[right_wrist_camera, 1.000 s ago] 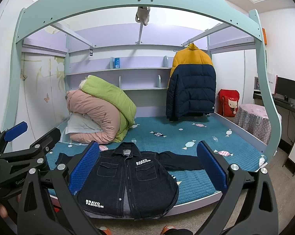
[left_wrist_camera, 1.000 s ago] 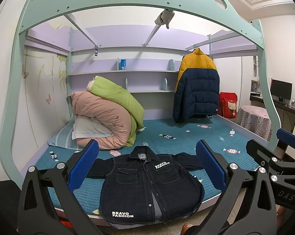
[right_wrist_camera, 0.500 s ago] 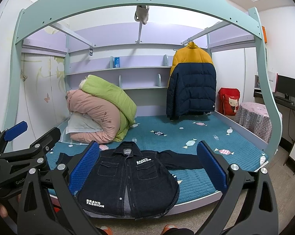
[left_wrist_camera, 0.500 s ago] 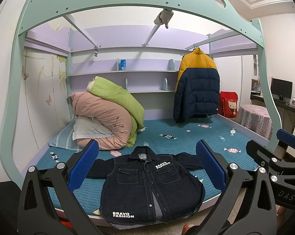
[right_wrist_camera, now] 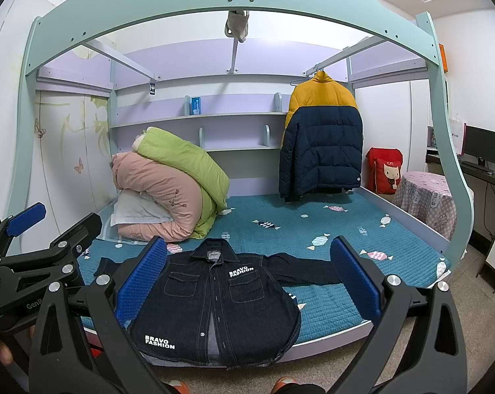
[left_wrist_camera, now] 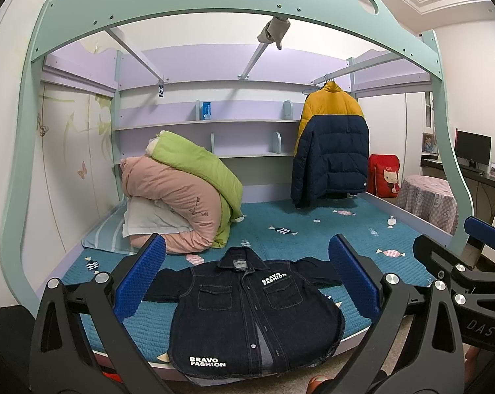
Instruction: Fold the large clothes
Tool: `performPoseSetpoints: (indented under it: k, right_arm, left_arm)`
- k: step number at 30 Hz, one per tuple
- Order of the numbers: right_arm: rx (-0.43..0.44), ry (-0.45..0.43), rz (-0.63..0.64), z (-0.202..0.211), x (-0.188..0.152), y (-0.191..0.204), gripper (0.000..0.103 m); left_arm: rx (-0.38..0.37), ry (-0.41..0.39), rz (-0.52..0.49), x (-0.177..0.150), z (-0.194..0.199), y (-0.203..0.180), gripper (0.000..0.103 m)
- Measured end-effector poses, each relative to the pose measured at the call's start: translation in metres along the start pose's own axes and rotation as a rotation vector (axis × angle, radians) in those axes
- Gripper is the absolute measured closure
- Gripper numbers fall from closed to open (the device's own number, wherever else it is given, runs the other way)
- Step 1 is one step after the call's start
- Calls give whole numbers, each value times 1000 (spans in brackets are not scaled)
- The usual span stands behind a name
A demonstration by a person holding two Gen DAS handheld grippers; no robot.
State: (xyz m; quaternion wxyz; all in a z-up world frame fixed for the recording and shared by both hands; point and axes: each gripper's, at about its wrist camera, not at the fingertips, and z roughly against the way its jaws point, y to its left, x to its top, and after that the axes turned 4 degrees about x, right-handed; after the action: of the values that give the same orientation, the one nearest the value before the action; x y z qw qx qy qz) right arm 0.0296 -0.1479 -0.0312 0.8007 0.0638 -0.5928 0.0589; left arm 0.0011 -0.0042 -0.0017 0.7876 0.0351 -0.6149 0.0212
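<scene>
I hold my left tongs (left_wrist_camera: 246,282) and right tongs (right_wrist_camera: 247,280) spread wide apart, gripping nothing, short of the bed (left_wrist_camera: 313,239). The denim jacket (left_wrist_camera: 250,312) lies flat at the bed's near edge, hem overhanging.

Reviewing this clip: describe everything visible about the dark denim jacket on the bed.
The dark denim jacket lies flat and face up on the teal quilted bed cover, collar toward the wall, hem hanging slightly over the front edge. Both sleeves are spread sideways. It is buttoned, with two chest pockets, light stitching, and white "BRAVO FASHION" print at the chest and hem. It is unfolded; neither hand-held gripper touches it.
</scene>
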Motion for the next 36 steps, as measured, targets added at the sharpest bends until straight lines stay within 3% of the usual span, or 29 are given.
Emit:
performPoseSetpoints:
  k: [36]
  right_arm:
    - [5, 14, -4, -6, -2, 1, 7]
  left_arm:
    - [9, 15, -10, 0, -11, 5, 4]
